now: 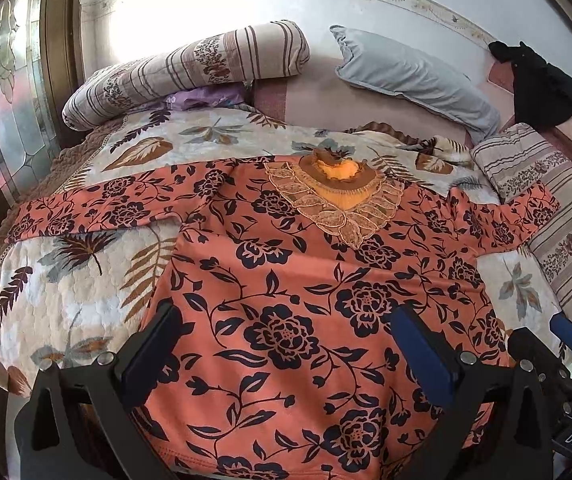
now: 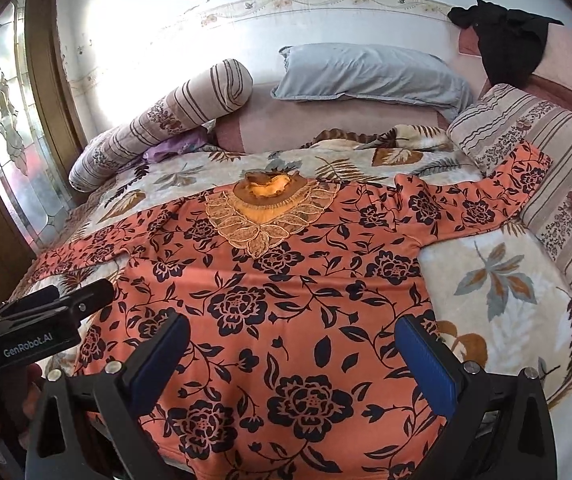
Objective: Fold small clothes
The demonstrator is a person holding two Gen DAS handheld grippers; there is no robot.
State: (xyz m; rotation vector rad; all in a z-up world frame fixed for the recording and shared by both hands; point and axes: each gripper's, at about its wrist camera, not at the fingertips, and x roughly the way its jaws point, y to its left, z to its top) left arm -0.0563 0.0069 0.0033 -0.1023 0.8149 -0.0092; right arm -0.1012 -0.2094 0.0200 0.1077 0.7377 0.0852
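The orange floral top point(image 1: 294, 280) lies flat and face up on the bed point(image 1: 85, 300), spread out with its hem toward the cameras and its neckline away from them. Its lace-trimmed collar point(image 1: 338, 196) sits at the far end of the garment, with a yellow-orange inner neck showing. The sleeve on the left of the frames point(image 1: 97, 204) stretches out across the leaf-print quilt point(image 2: 498, 292); the other sleeve point(image 2: 486, 200) reaches out the other way and its cuff rests against a striped cushion point(image 2: 558, 184) at the bed's edge.

The left gripper point(image 1: 286, 344) hovers over the lower part of the top, its jaws spread wide, gripping nothing; whether the tips touch the cloth I cannot tell. The right gripper point(image 2: 294, 352) is likewise over the lower part of the top, nearer the hem corner on the right of the frames, jaws spread wide and empty. In the right wrist view the left gripper shows at the left edge, beside the garment's side.

Farther up the bed lie a striped bolster point(image 1: 189, 68), a purple piece of cloth point(image 1: 201, 98) tucked just under it, and a grey pillow point(image 2: 370, 74) against the pink headboard. A black garment point(image 2: 506, 40) hangs over the headboard corner. A patterned glass door stands at the left.
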